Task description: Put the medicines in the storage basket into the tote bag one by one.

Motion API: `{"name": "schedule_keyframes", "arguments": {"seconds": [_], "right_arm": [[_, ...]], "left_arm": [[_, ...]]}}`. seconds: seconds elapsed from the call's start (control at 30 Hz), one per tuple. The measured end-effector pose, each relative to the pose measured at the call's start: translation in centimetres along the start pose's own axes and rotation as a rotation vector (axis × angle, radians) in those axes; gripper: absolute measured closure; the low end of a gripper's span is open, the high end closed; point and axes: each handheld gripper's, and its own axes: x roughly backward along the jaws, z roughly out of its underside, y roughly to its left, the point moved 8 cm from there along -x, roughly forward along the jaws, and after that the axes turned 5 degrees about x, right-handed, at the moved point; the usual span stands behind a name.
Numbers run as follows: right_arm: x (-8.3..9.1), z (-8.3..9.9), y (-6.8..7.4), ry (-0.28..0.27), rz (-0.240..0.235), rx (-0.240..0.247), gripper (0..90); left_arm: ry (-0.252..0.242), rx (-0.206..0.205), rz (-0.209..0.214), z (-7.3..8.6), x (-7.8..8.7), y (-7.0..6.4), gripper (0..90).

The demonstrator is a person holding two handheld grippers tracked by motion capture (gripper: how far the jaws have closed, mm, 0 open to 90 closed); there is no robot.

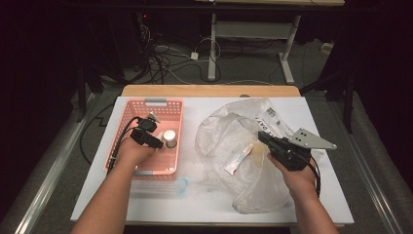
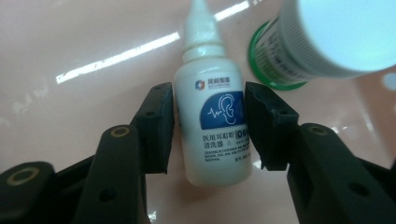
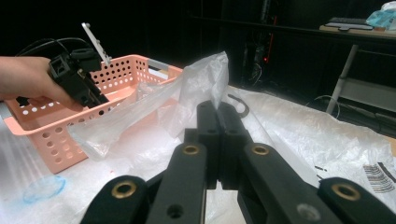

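A small white dropper bottle (image 2: 215, 116) with a blue ear logo lies on the floor of the pink basket (image 1: 146, 104). My left gripper (image 2: 209, 123) reaches down into the basket, and its pads (image 2: 159, 126) press both sides of the bottle. In the high view the left gripper (image 1: 158, 144) sits beside a white-lidded jar (image 1: 169, 137). My right gripper (image 1: 263, 137) is shut on an edge of the clear plastic bag (image 1: 229, 131), with the film pinched at its tips (image 3: 218, 109) and lifted off the table. A white tube (image 1: 238, 160) lies inside the bag.
The green-labelled jar (image 2: 322, 42) stands close to the bottle's right. A clear item with a blue cap (image 1: 181, 185) lies on the table in front of the basket. Printed packets (image 1: 273, 122) rest at the bag's far right. The table's wooden far edge (image 1: 209, 90) runs behind.
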Motion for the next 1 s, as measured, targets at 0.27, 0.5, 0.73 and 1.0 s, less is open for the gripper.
{"name": "schedule_keyframes", "arguments": {"seconds": [0.27, 0.5, 0.73, 1.0], "right_arm": [[0.0, 0.1, 0.1, 0.003, -0.003, 0.006, 90.0], [0.0, 0.0, 0.1, 0.004, -0.003, 0.004, 90.0], [0.1, 0.0, -0.1, 0.001, -0.001, 0.001, 90.0], [0.1, -0.1, 0.0, -0.002, 0.002, 0.004, 90.0]], "left_arm": [[0.006, 0.028, -0.004, 0.0, 0.0, 0.2, 57.2], [0.006, 0.045, -0.001, 0.0, 0.1, 0.3, 58.1], [-0.031, 0.048, 0.034, -0.1, 1.1, 0.1, 58.0], [-0.093, 0.044, 0.044, 0.3, 3.2, 0.0, 58.0]]}}
